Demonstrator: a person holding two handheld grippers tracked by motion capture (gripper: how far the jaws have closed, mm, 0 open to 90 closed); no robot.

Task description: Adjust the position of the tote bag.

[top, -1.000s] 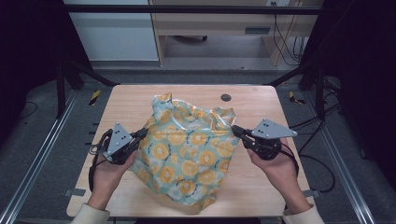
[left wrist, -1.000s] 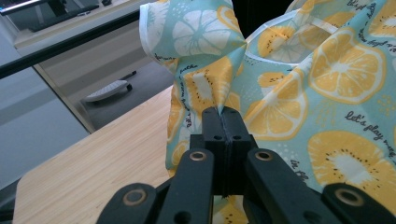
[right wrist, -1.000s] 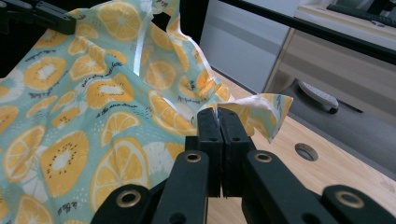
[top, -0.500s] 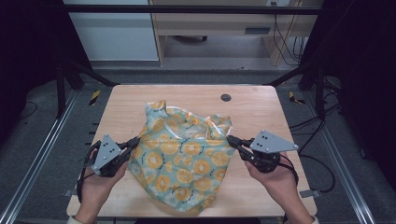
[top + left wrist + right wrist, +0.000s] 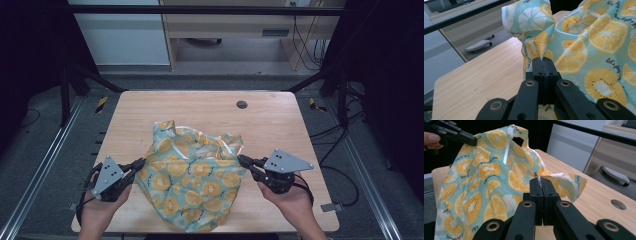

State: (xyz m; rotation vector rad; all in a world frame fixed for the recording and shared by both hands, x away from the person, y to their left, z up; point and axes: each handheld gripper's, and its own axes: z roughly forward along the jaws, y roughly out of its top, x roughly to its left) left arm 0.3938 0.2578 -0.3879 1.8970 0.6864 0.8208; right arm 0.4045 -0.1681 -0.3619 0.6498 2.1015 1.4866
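Note:
A light blue cloth printed with orange slices (image 5: 192, 177) hangs stretched between my two grippers over the near half of the wooden table (image 5: 210, 112). My left gripper (image 5: 141, 162) is shut on the cloth's left edge; in the left gripper view the jaws pinch a gathered fold of the cloth (image 5: 574, 47), left gripper (image 5: 543, 59). My right gripper (image 5: 241, 159) is shut on the right edge, where a white-hemmed corner of the cloth (image 5: 499, 180) sits between the jaws of the right gripper (image 5: 540, 179). The cloth's lower end drapes past the table's front edge.
A small round hole (image 5: 242, 104) lies in the table near its far edge. Bare wood stretches across the far half of the table. Black frame bars (image 5: 200, 10) and floor rails (image 5: 45, 160) surround the table; cables trail at the right.
Both hands have drawn back toward the table's front edge and sunk a little, carrying the cloth with them. The cloth now sits lower and nearer, more slack at its top.

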